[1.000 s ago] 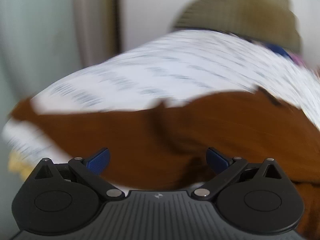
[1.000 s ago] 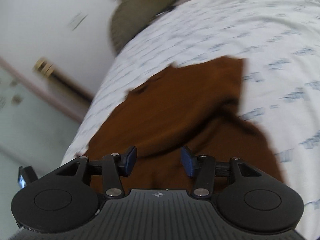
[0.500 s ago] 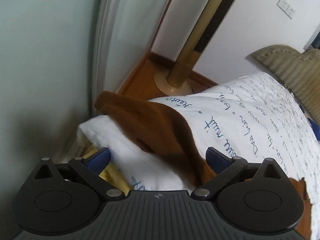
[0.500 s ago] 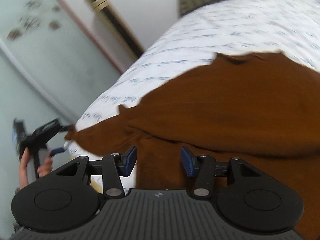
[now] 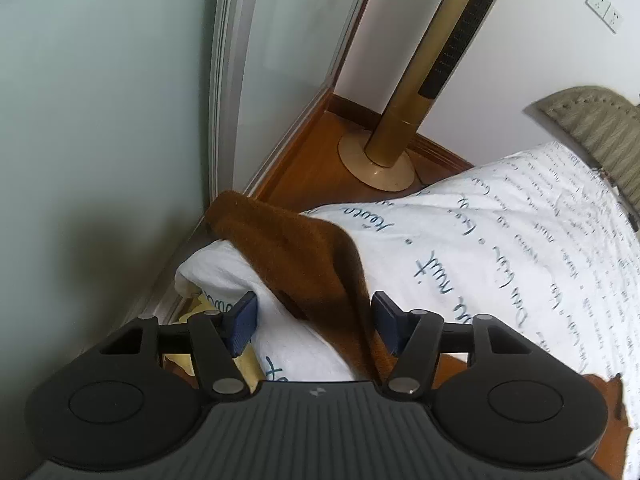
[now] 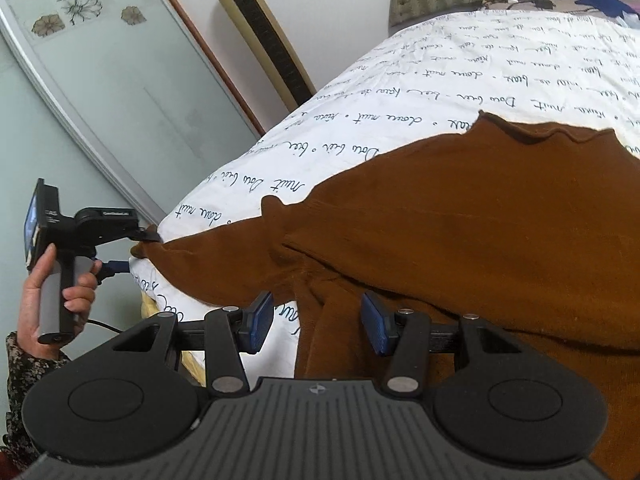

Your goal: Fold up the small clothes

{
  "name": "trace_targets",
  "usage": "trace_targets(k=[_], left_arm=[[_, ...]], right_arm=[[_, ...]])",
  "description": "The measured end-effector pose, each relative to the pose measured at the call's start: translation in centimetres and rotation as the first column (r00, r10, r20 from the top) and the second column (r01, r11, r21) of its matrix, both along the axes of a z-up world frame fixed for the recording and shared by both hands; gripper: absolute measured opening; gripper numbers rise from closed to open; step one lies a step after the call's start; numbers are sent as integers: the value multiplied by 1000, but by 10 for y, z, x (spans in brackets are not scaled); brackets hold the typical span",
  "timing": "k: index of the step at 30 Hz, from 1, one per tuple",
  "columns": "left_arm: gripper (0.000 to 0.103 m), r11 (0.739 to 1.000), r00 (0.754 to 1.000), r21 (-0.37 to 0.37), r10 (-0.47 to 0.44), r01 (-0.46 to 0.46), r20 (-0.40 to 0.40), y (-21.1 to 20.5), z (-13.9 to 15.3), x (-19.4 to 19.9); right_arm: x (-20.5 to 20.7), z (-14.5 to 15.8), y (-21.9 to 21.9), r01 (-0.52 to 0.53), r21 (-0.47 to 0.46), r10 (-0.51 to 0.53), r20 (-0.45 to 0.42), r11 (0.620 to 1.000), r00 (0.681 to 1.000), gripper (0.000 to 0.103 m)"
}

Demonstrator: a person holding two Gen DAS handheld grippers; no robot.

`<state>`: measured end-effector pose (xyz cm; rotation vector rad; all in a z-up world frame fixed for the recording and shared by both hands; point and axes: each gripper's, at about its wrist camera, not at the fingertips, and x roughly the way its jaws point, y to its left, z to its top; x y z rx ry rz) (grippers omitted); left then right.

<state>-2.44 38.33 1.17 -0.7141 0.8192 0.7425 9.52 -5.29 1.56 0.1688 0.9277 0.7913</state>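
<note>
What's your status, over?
Left gripper open over sleeve at bed corner. Right gripper open over sweater, unfolded. Nothing blocking.

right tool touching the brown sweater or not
Cannot tell. In the right wrist view the open right tool straddles a fold of the brown sweater, contact unclear.

Soft, even daylight in both views; frames sharp, without motion blur; strong fisheye bending toward the edges; a dim shadow falls on the pale wall (image 5: 100, 208)
</note>
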Motion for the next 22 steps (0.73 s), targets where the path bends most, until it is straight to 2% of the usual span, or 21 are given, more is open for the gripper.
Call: trace_targets(k=[5, 7, 8, 10, 13, 16, 20, 22], left_arm=[[61, 1000, 1000, 24, 9, -9, -11, 4, 10, 0], [61, 999, 1000, -36, -10, 10, 4, 2, 16, -5], [64, 999, 999, -42, -22, 23, 26, -1, 20, -6], [66, 999, 999, -9, -41, 41, 8, -5, 25, -1], [66, 1000, 999, 0, -24, 24, -33, 1, 16, 22], [66, 997, 999, -61, -50, 49, -9, 4, 5, 36], [65, 995, 996, -38, -91, 90, -24, -6, 6, 48], [64, 993, 992, 23, -118, 119, -43, -12, 9, 53]], right_arm=[[-1, -2, -7, 2, 26, -2, -4, 1000, 1000, 51], [-1, -2, -10, 6, 37, -6, -6, 999, 1000, 51], [0, -3, -12, 7, 40, -6, -9, 999, 1000, 51], [3, -5, -14, 8, 49, -8, -15, 999, 1000, 51], [4, -6, -14, 6, 63, -4, -21, 998, 1000, 51], [2, -6, -16, 1, 71, 0, -20, 997, 1000, 51], [3, -6, -21, 11, 65, -11, -12, 998, 1000, 51], [5, -8, -24, 18, 72, -17, -21, 997, 1000, 51]])
